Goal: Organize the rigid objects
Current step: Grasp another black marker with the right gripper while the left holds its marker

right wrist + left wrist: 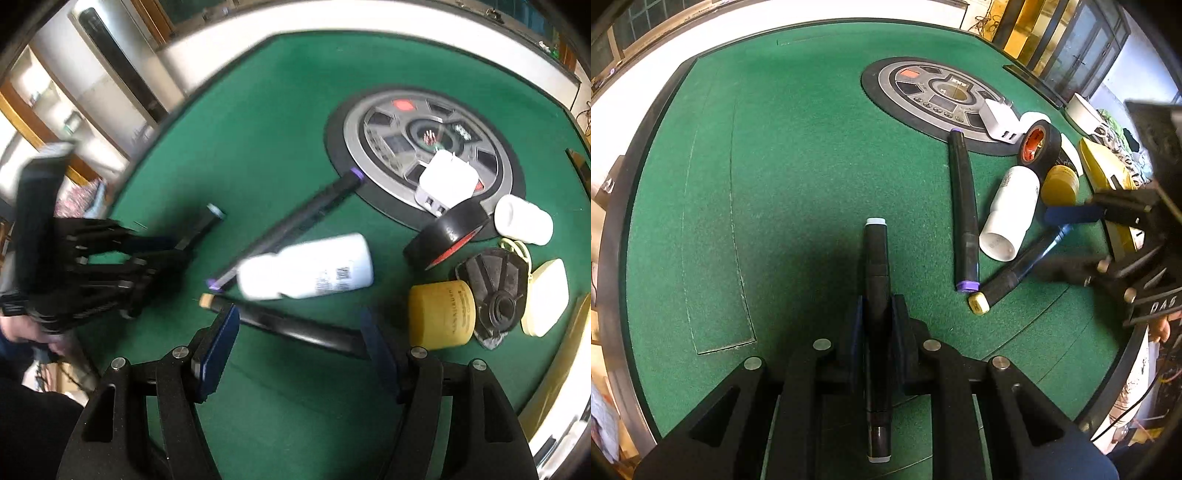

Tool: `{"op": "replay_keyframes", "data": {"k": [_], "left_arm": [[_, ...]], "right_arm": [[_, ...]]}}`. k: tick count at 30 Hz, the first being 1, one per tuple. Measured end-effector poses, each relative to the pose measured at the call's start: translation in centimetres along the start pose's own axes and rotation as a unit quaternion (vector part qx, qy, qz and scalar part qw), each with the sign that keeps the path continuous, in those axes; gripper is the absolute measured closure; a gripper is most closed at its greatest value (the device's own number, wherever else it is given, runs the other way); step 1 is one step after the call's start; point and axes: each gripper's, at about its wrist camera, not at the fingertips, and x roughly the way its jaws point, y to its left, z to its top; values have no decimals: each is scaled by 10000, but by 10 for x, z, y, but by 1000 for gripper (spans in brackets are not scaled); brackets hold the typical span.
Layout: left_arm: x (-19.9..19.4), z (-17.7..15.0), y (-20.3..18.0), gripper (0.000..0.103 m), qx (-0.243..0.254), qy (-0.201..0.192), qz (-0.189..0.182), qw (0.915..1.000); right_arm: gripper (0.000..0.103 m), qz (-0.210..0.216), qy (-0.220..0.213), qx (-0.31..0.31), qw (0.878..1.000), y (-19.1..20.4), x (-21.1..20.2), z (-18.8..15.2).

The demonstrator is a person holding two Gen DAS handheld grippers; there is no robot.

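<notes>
The left gripper (877, 321) is closed tight on a black marker with grey caps (876, 266). The marker points straight out along the fingers, over the green table (798, 155).

The other things lie to the right of that marker. First comes a purple-capped marker (963, 210). Just right of it is a white bottle (1012, 214) on its side, touching it in the right view. Below the bottle lies a yellow-capped marker (1008, 277). Above the bottle is a tape roll (1038, 146), standing on edge, and a white charger (1001, 120) on the round grey dial (923, 88). A yellow jar (1061, 184) sits right of the bottle.

The right gripper (299, 347) is wide open. Its fingers sit on either side of the yellow-capped marker (295, 325), holding nothing. It looks a bit blurry here.
</notes>
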Motion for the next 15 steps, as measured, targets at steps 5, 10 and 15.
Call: {"op": "replay_keyframes", "data": {"k": [5,10,15], "left_arm": [[-1,-1,2,90,-38,-4,-66,10000],[-1,-1,3,90,-2,-26,-103,9999],[-2,-3,3,90,83,-81,-122,9999]], "right_arm": [[39,434,575,-185,9972,13,6,-25],[85,154,725,-271,9969,38,6,-49],[87,-76,518,143,9985,43,6,-51]]}}
